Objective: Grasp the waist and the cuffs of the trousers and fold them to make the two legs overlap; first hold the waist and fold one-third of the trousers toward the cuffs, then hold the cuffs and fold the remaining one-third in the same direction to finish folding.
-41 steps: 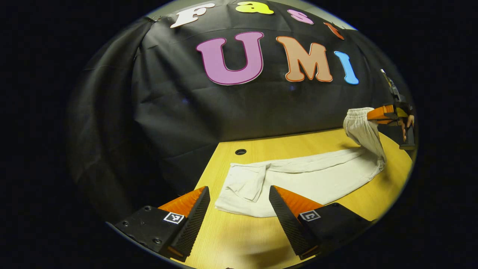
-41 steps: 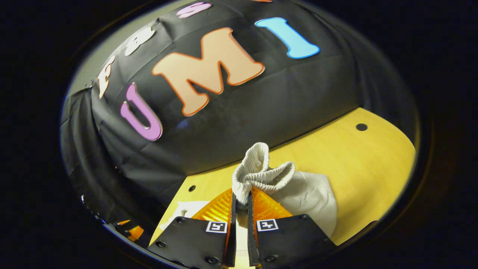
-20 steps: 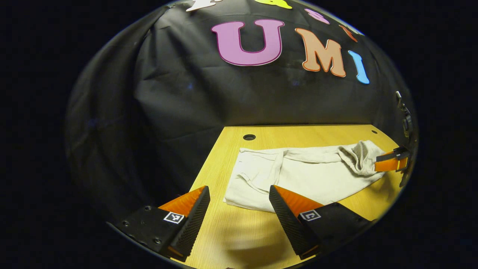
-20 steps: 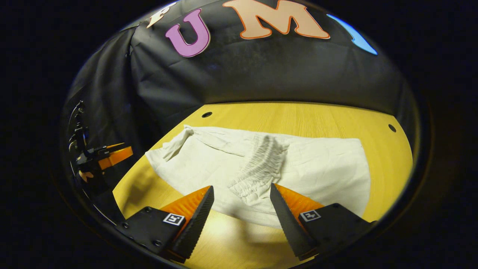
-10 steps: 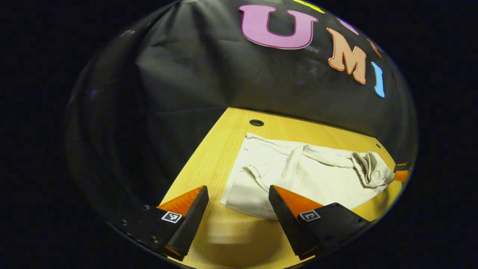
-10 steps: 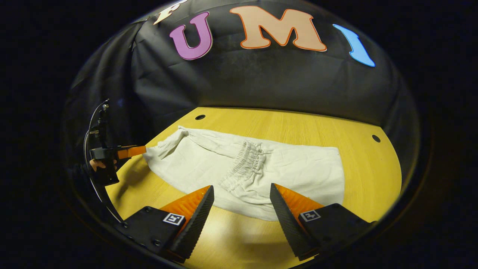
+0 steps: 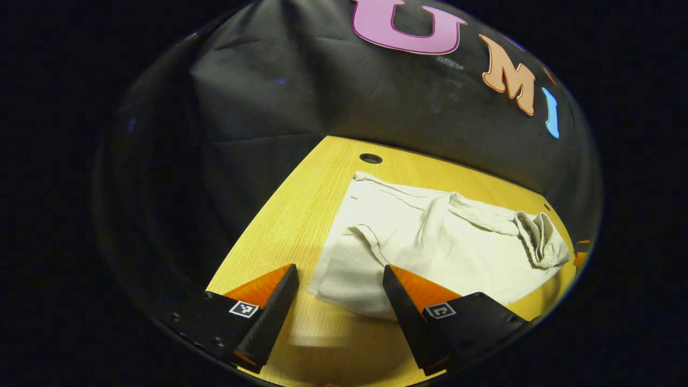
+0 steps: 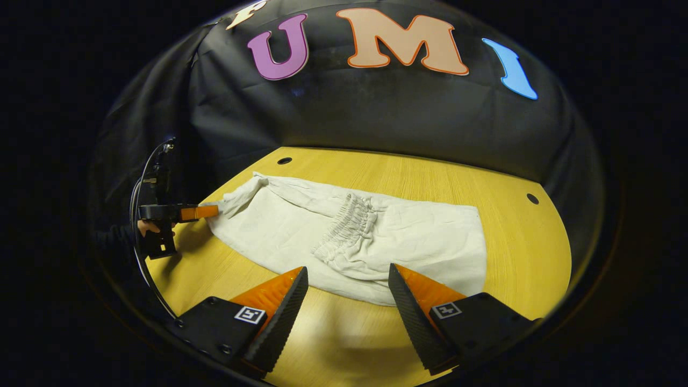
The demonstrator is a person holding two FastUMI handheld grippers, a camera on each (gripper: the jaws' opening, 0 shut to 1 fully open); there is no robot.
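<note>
In the left gripper view the left gripper sits with fingers spread wide, the near cuff end of the cream trousers between them on the wooden table, waistband bunched at 3 o'clock. In the right gripper view the right gripper is also spread apart, just short of the trousers; the waistband lies folded over toward 12 o'clock.
</note>
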